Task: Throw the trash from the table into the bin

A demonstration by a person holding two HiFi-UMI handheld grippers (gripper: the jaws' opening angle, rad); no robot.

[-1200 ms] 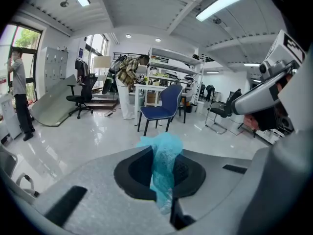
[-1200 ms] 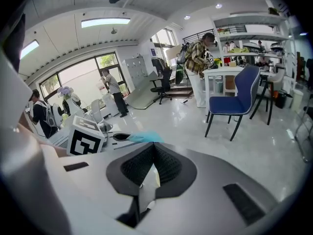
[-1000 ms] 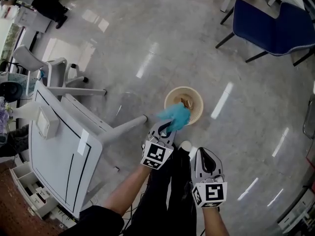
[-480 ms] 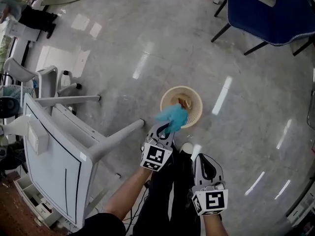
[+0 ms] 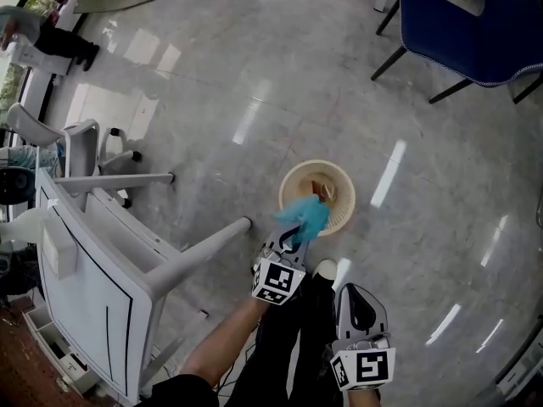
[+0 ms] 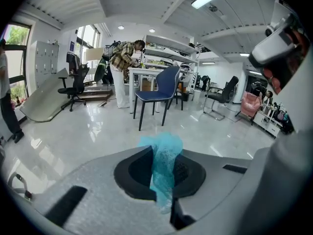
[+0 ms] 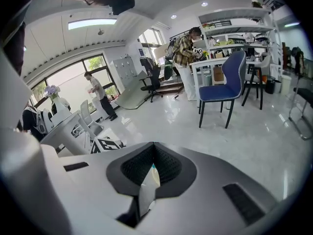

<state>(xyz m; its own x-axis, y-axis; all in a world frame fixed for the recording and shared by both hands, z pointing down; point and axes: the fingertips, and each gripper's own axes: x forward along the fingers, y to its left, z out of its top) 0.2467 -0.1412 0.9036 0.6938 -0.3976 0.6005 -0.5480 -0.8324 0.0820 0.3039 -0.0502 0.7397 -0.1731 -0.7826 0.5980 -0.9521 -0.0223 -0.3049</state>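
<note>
A round beige bin stands on the floor with some trash inside. My left gripper hangs at its near rim, shut on a crumpled blue piece of trash that overhangs the bin's edge. In the left gripper view the blue trash sticks up from between the closed jaws of the left gripper. My right gripper is lower in the head view, beside the person's legs and short of the bin. In its own view the right gripper is shut on a white scrap of wrapper.
A white table with a slanted leg fills the left side. A white chair stands behind it. A blue chair is at the top right. People stand far off by shelves. Glossy grey floor surrounds the bin.
Both grippers have sunk lower. The left one came down toward the bin's rim, still gripping the blue trash. The right one dropped less.
</note>
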